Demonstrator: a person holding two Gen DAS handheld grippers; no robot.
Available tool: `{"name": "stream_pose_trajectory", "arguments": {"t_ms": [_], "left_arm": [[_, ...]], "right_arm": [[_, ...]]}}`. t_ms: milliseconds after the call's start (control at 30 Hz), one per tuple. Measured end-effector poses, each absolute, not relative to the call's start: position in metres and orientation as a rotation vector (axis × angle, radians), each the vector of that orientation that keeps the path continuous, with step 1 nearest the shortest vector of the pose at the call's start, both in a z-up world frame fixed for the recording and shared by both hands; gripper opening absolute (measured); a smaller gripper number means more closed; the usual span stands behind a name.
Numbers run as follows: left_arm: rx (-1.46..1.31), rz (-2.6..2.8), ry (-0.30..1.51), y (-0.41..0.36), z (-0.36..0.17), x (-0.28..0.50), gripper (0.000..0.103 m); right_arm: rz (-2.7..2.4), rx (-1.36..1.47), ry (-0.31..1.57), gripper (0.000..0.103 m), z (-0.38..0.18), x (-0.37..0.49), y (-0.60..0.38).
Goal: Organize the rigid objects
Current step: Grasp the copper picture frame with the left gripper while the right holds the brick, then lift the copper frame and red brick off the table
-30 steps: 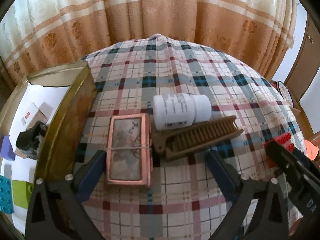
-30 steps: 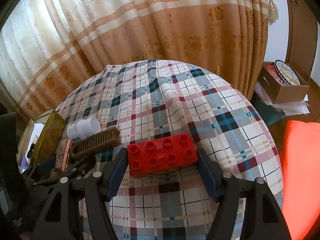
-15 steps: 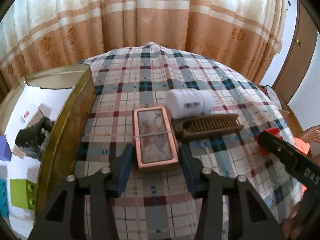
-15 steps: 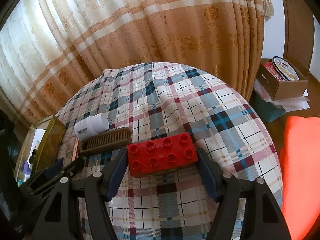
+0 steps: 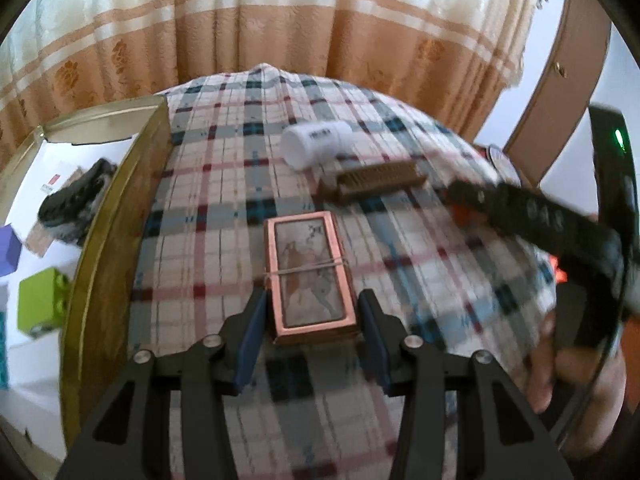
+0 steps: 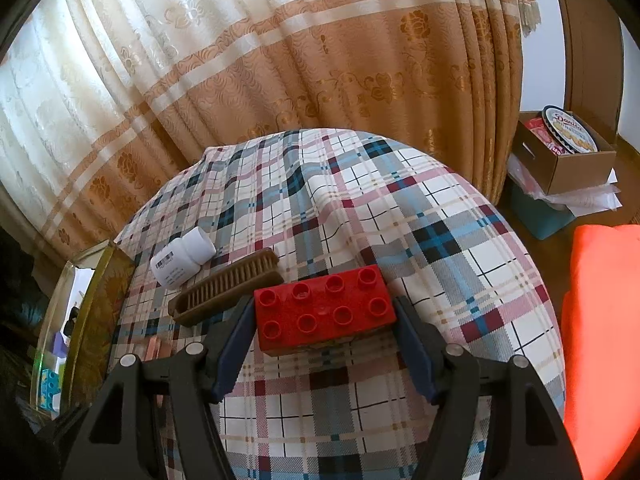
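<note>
My left gripper (image 5: 312,312) is shut on a copper-framed flat box (image 5: 310,272) with a rubber band round it and holds it above the plaid tablecloth. My right gripper (image 6: 324,316) is shut on a red eight-stud brick (image 6: 324,310) and holds it over the table. A white pill bottle (image 5: 316,146) lies on its side, with a brown comb-like brush (image 5: 376,182) just in front of it; both also show in the right wrist view, the bottle (image 6: 182,256) and the brush (image 6: 228,286).
A gold tin box (image 5: 116,240) stands open at the table's left edge, holding a green brick (image 5: 42,304), a purple block (image 5: 8,248) and a black object (image 5: 76,200). Curtains hang behind. A cardboard box (image 6: 568,152) sits on the floor at right.
My left gripper closed on the copper-framed box and lifted it back away from the bottle and brush. My right gripper kept its hold on the red brick and moved closer to the left one.
</note>
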State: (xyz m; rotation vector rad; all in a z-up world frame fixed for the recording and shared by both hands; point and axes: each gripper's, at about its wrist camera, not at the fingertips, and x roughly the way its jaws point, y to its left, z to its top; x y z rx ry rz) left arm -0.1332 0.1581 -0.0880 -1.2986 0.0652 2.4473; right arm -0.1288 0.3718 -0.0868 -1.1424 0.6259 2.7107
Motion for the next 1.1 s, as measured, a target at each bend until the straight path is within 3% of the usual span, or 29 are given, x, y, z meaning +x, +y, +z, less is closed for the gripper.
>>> {"name": "stream_pose_trajectory", "arguments": {"t_ms": [267,400,533,667,733,1100], "left_arm": [[-1.318,2.475,0.146,0.162,-0.090,-0.124,0.047],[-1.357,2.491,0.155,0.165,-0.090,-0.134,0.067],[-1.363,2.532,0.174,0.168,-0.093,-0.143,0.069],[-1.315,2.539,0.167,0.167,-0.093,-0.141,0.062],[-1.303,2.543,0.156,0.165,-0.092,-0.141,0.046],[-1.306,2.542,0.160,0.165,-0.090,-0.130,0.046]], "right_arm": [[2.712,-1.140,0.633,0.070,-0.087,-0.129,0.372],[2.712,-1.140,0.635,0.070,-0.087,-0.129,0.373],[2.712,-1.140,0.637,0.070,-0.087,-0.129,0.373],[2.710,-1.141,0.631,0.070,-0.087,-0.129,0.372],[2.709,-1.142,0.627,0.070,-0.087,-0.129,0.373],[2.688,-1.090,0.620,0.070,-0.083,-0.123,0.375]]}}
